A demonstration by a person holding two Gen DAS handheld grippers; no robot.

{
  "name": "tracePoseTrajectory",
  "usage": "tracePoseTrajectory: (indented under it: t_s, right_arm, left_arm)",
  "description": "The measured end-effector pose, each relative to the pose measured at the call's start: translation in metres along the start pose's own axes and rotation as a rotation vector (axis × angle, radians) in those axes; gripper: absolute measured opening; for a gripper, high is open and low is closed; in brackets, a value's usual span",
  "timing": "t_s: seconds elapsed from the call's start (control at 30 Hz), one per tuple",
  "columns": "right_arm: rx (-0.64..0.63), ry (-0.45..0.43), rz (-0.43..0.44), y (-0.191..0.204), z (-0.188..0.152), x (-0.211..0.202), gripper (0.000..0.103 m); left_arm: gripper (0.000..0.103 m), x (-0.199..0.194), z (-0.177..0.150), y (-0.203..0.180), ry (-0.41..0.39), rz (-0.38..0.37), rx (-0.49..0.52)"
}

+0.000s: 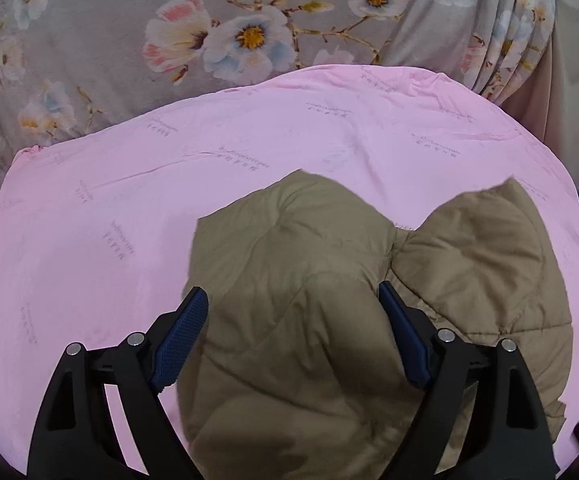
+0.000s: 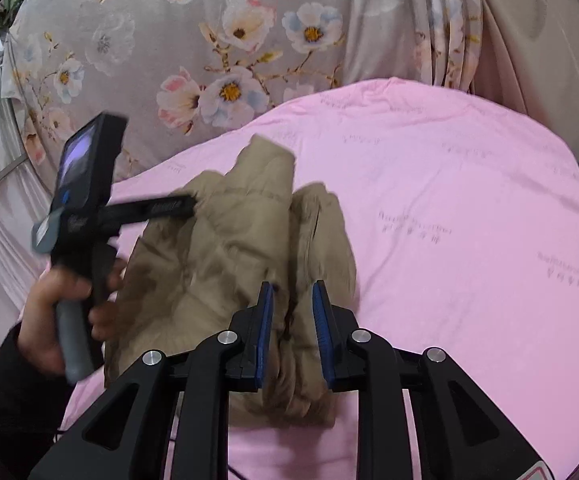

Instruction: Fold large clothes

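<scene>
A tan quilted jacket lies bunched on a pink sheet that covers the bed. Behind the bed hangs a grey cloth printed with pale flowers, falling into folds on the right side.

In the left wrist view, the left gripper hovers over the jacket with its jaws spread wide — the blue pads stand well apart and a puffed mound of the jacket swells up between them. The left pad lies over the pink sheet just beside the jacket's edge; the right one is over the tan fabric. Nothing is pinched between them, so the gripper is released. Farther on, the jacket narrows to a waist and then fans out into a second lobe toward the right.

In the right wrist view, the right gripper has its blue pads drawn near each other with a gathered fold of the jacket between them — it is clenched on the jacket near the garment's close end. The jacket rises in crumpled ridges ahead of it, a collar-like edge at the far end. At the left of this view a bare hand holds the handle of the other gripper's tool, whose black body is blurred above the jacket.
</scene>
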State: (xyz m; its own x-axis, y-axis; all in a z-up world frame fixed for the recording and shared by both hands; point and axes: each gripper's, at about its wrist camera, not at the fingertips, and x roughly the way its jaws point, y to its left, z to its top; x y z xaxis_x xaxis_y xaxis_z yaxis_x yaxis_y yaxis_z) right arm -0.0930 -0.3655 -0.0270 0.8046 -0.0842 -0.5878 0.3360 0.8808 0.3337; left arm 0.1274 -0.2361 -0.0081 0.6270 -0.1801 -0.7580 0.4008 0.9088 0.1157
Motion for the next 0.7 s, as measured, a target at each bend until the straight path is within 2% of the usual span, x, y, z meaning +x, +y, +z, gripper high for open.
tracePoseTrajectory:
  t_s: [0.1, 0.17, 0.27, 0.3, 0.37, 0.4, 0.43, 0.47, 0.53, 0.7]
  right_arm:
    - [-0.003, -0.035, -0.021, 0.018, 0.047, 0.021, 0.022]
    - [-0.007, -0.038, -0.012, 0.031, 0.065, 0.041, 0.022]
    - [-0.027, -0.014, -0.012, 0.049, 0.073, 0.066, 0.022]
    - [-0.037, -0.012, -0.012, 0.054, 0.073, 0.069, 0.022]
    - [-0.043, -0.016, -0.015, 0.059, 0.071, 0.07, 0.022]
    - [-0.039, -0.01, -0.01, 0.061, 0.072, 0.071, 0.022]
    - [-0.039, -0.005, -0.005, 0.062, 0.072, 0.072, 0.022]
    - [-0.046, -0.002, -0.007, 0.063, 0.072, 0.073, 0.022]
    - [-0.068, 0.012, -0.034, 0.065, 0.073, 0.082, 0.022]
    - [-0.078, 0.092, -0.099, 0.052, 0.065, 0.122, 0.022]
  left_arm:
    - [0.083, -0.015, -0.01, 0.012, 0.0, 0.019, -0.048]
    - [0.083, -0.026, -0.011, 0.02, -0.015, 0.009, -0.091]
    - [0.082, -0.064, -0.003, 0.035, -0.13, -0.056, -0.162]
    - [0.084, -0.078, 0.004, 0.039, -0.194, -0.036, -0.158]
    - [0.093, -0.081, 0.016, 0.036, -0.263, 0.089, -0.102]
    - [0.09, -0.069, 0.02, 0.036, -0.23, 0.166, -0.074]
    - [0.088, -0.055, 0.022, 0.04, -0.176, 0.182, -0.077]
    - [0.083, -0.043, 0.018, 0.048, -0.12, 0.139, -0.116]
    - [0.083, -0.028, 0.007, 0.056, -0.058, 0.091, -0.176]
    - [0.085, 0.006, -0.013, 0.046, 0.036, 0.029, -0.215]
